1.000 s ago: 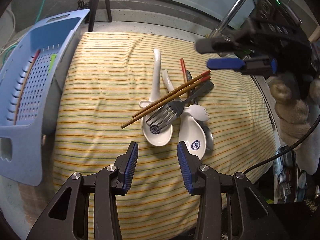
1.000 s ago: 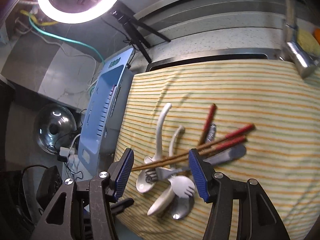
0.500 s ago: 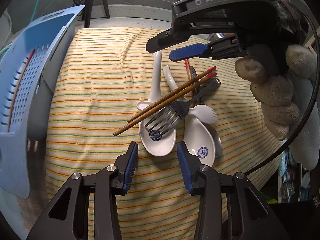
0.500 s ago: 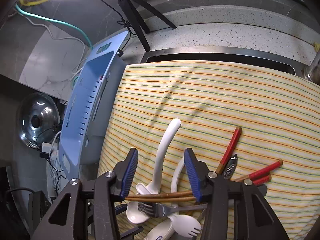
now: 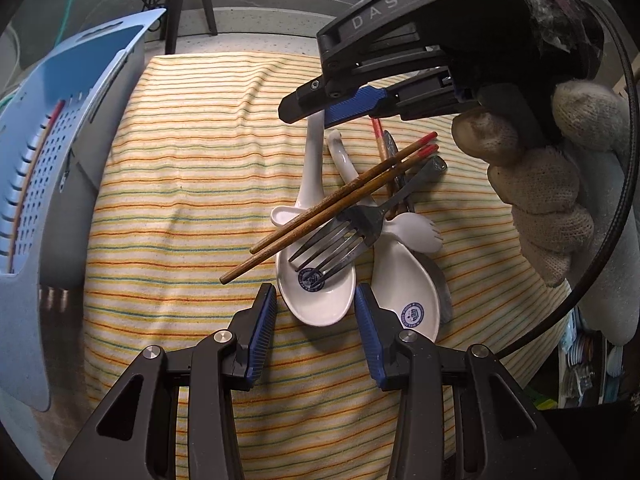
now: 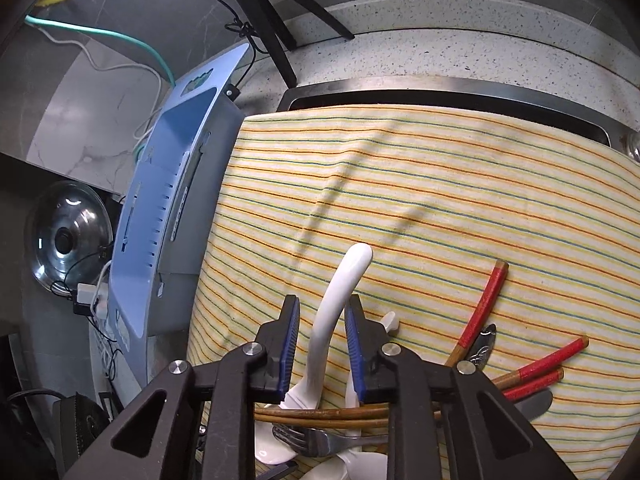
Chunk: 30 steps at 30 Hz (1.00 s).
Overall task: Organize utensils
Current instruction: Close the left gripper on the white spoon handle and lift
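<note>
While the left gripper (image 5: 315,316) hangs wide open and empty just short of the pile, its view counts two white ceramic spoons (image 5: 320,300), two chopsticks (image 5: 332,204) crossing them, one fork (image 5: 340,240) and one white spork (image 5: 420,232) on the striped cloth (image 5: 180,180), with the blue basket (image 5: 60,160) at left. From the right wrist, the right gripper (image 6: 322,344) straddles one spoon's handle (image 6: 340,300), jaws narrowed but not visibly clamped; a third chopstick (image 6: 482,310) lies apart.
</note>
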Motion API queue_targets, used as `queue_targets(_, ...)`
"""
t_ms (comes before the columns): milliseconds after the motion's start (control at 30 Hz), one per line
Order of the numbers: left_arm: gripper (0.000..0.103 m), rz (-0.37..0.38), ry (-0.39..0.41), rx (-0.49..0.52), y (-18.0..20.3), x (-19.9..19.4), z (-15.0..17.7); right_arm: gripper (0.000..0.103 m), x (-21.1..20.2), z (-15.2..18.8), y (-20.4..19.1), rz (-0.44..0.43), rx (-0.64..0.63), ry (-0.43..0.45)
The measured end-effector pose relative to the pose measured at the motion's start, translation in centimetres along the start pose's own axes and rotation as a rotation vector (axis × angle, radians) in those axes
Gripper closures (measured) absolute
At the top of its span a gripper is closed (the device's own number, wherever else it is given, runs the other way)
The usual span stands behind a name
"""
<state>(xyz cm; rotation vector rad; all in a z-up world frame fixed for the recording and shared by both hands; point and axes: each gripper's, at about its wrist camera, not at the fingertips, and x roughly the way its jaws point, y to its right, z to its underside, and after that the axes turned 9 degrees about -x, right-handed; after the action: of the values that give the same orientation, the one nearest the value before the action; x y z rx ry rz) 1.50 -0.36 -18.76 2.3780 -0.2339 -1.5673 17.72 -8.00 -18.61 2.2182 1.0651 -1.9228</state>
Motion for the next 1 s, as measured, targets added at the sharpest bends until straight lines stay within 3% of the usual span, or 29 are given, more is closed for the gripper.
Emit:
queue_targets(133,0.067,0.003,0.015,0.009,0.1,0.1,0.1,0.09,0.1,-0.1,-0.2,0.002,-0.01,-0.004)
queue_targets(433,0.067,-0.006,0.05,0.01,-0.2,-1.0,0.6,0.091,-0.4,-0.3,-0.7,-0.018,-0.004,0.014)
queue_targets(1000,0.068,-0.033,0.13,-0.037,-2.6,-6.6,2.5,0.092,-0.6,-1.3,-5.5,-0.108,-0.05,0.029)
